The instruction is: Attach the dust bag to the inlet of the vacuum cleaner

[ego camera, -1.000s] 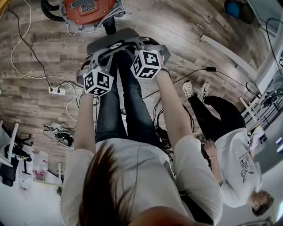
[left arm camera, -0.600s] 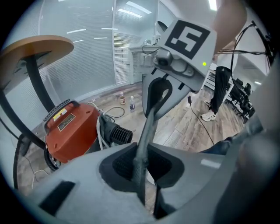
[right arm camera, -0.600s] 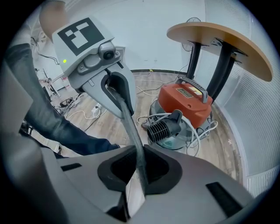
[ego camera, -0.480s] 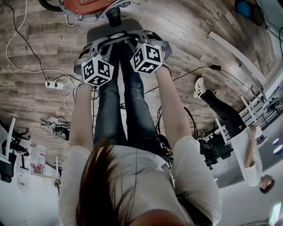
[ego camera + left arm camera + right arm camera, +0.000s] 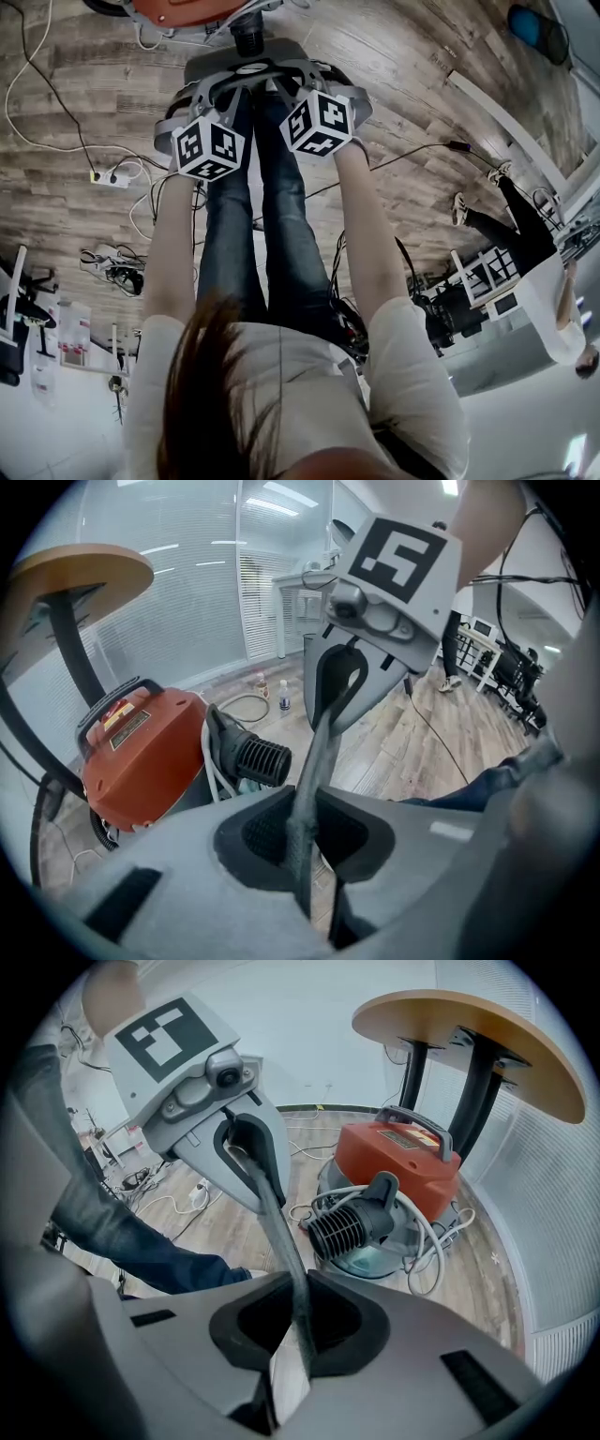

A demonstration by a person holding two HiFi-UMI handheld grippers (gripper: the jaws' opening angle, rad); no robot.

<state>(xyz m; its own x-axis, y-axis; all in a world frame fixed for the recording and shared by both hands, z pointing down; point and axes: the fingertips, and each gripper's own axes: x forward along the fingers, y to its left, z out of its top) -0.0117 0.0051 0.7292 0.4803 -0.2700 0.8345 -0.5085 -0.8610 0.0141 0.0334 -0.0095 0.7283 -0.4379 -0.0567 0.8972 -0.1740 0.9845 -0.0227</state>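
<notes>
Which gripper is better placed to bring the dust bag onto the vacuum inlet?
Neither clearly. Left gripper and right gripper each clamp one edge of the dust bag, with the inlet ahead between them; both should probably advance together.

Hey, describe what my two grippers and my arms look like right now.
The left gripper and right gripper have light grey moulded bodies with black recessed pads. Each carries a white marker cube printed with black square patterns. The arms are bare below short white sleeves.
</notes>
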